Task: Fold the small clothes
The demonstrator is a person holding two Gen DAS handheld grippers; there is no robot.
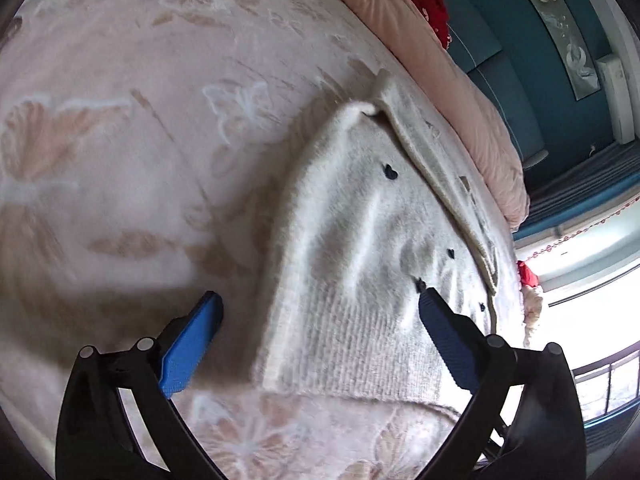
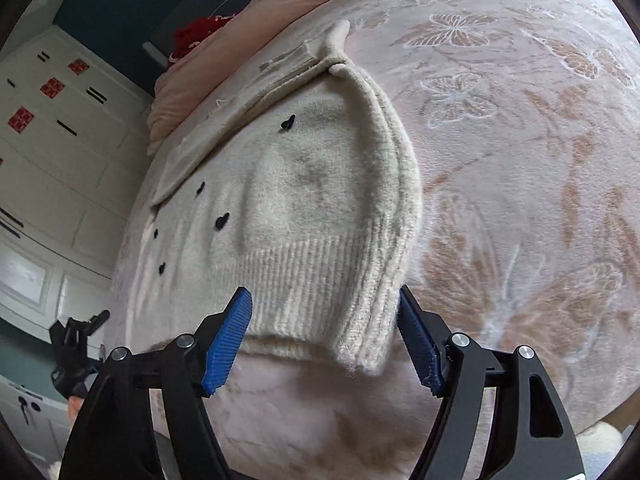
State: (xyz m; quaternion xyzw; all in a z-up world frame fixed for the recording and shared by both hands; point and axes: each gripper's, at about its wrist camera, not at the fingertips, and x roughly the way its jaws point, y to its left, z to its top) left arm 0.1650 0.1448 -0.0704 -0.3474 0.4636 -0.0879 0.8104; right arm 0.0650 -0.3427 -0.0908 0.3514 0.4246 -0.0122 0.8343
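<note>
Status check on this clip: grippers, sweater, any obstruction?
Left gripper open, empty. Right gripper open, straddling the folded-in sleeve, not gripping. Cream sweater flat on the pink blanket, sleeves folded in. Nothing in the way.

left gripper (image 1: 318,300): jaws wide apart, empty; right gripper (image 2: 325,298): jaws apart, empty

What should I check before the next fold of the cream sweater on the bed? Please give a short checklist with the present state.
1. Left gripper open, holding nothing: ok.
2. Right gripper open, pads off the knit: ok.
3. Sweater lies on the blanket: ok.
4. Sleeve folded over the body: ok.
5. Body smooth: not ok, ridges show.
6. Far side folded: cannot tell.
</note>
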